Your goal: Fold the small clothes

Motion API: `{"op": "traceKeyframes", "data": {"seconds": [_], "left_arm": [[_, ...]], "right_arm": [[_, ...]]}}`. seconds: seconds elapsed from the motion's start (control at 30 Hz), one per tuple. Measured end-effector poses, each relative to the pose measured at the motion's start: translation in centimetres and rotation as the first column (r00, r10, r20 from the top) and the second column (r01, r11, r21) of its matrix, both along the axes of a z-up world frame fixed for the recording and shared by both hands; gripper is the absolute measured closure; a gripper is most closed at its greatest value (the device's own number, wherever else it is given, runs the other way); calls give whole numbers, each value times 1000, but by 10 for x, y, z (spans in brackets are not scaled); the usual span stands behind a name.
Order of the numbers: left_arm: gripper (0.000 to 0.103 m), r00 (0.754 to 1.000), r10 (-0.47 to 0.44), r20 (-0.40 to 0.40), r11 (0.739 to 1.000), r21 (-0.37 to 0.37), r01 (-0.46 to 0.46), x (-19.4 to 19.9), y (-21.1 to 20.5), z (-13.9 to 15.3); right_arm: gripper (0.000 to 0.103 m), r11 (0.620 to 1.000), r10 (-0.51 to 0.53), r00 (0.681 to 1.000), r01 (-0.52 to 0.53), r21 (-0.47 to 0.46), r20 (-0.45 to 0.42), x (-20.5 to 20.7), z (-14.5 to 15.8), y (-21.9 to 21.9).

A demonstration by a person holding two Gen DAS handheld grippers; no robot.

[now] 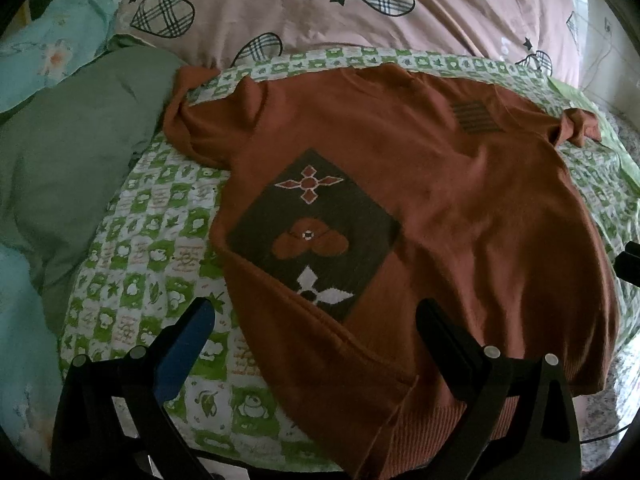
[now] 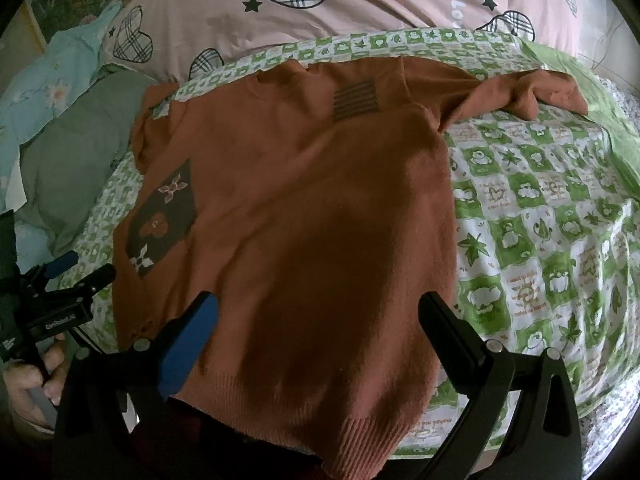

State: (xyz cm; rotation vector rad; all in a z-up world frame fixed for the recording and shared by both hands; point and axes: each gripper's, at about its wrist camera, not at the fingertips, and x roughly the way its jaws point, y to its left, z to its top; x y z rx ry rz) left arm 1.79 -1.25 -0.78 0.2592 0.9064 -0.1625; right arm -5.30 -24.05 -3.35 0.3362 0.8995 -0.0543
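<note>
1. The rust-orange sweater [image 2: 304, 208] lies flat over the middle of the green-checked sheet [image 2: 540, 216], covering the near edge there.
2. To its right, bare sheet runs open to the right edge.
3. On the left, only a narrow strip of sheet [image 1: 152, 248] is free before the grey-green pillow [image 1: 68, 168] rises beside it.
4. Along the far edge, the bulky pink heart-print quilt [image 2: 400, 0] closes off passage just behind the collar.
5. The left gripper [image 2: 86, 268] occupies the near left corner, jaws apart.
</note>
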Motion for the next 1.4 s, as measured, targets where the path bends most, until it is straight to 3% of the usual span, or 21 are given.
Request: {"op": "traceKeyframes", "data": {"seconds": [0.1,0.2,0.37,0.6,1.1,1.17,1.23,1.4], "left_arm": [[2,1000,-7,2,1000,-10,7,3,-2,-1],[2,1000,-14,-3,1000,-14,14,7,-4,-2],[2,1000,-19,-19,1000,-9,19,15,-7,-5],[2,998,-11,-57,999,-31,9,28,-9,-9],[2,996,-10,-92,1000,1,10,54,-21,-17],[2,995,-7,-95,1000,5,7,57,-22,-17],[2,996,-6,-92,1000,3,6,61,-23,-16],[2,995,-2,-102,1000,12,3,71,-25,-20]], "right_arm": [[3,1000,1,999,-1,12,40,2,-1,-3],[3,1000,-9,1000,9,10,-1,6,-4,-8],[3,999,-25,999,25,29,22,9,-2,-23],[5,996,-77,996,76,51,34,20,-1,-51],[8,973,-213,977,209,95,34,32,-1,-116],[14,971,-224,973,219,96,45,34,0,-125],[27,961,-261,964,254,107,52,37,2,-144],[45,900,-419,905,402,169,77,51,14,-230]]}}
